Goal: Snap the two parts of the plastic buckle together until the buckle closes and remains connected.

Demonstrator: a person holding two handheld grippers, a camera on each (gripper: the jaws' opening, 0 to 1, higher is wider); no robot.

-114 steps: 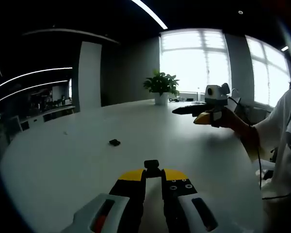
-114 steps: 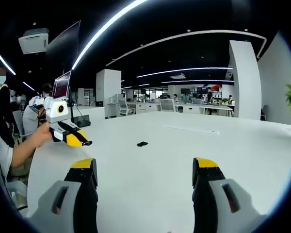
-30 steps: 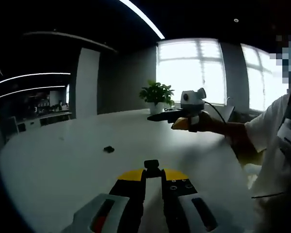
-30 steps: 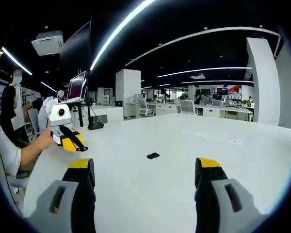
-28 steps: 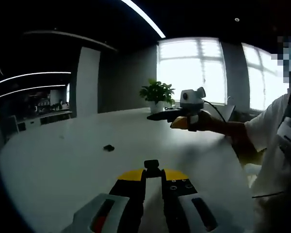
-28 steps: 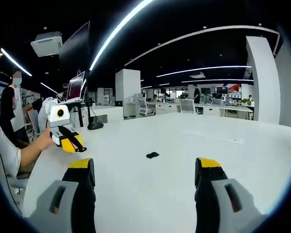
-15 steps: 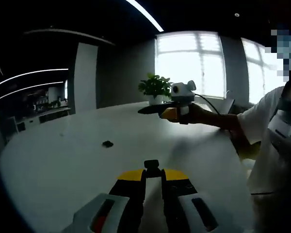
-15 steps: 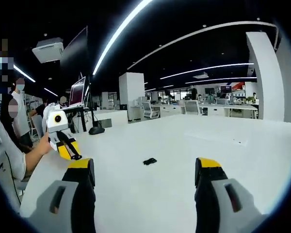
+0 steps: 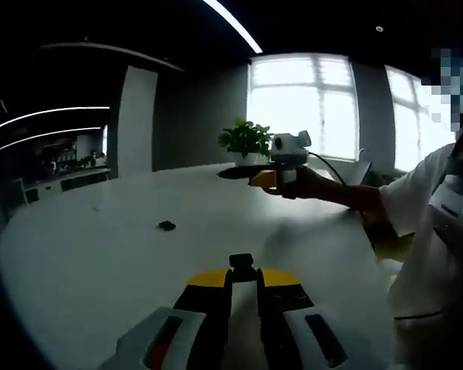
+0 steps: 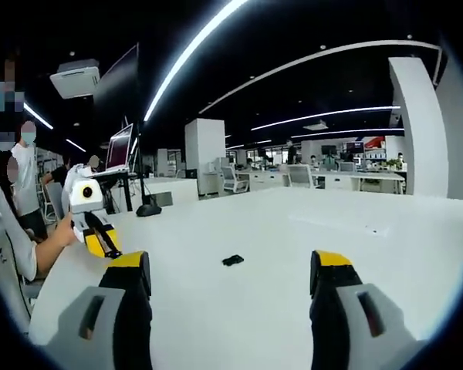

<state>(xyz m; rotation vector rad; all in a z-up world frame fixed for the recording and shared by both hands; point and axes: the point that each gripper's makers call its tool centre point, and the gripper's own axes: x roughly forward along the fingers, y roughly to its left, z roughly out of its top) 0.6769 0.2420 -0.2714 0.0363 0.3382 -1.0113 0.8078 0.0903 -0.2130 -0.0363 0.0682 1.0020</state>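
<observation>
My left gripper (image 9: pixel 241 274) is shut on a small black buckle part (image 9: pixel 241 262) that sticks out between its yellow tips. The other black buckle part (image 9: pixel 167 226) lies alone on the white table (image 9: pixel 100 254), ahead and to the left. In the right gripper view that loose part (image 10: pixel 232 260) lies on the table ahead, between my right gripper's (image 10: pixel 230 266) wide-open jaws, which hold nothing. The right gripper (image 9: pixel 235 173) hovers above the table's far side in a hand. The left gripper (image 10: pixel 112 245) shows at the left, tilted down.
A potted plant (image 9: pixel 247 137) stands at the table's far edge by bright windows. A person's arm and white shirt (image 9: pixel 436 231) fill the right side. Desks, a monitor (image 10: pixel 117 148) and standing people lie beyond the table.
In the left gripper view the right gripper has drifted left. In the right gripper view the left gripper has sunk and tilted down. The loose part has not moved; both grips are unchanged.
</observation>
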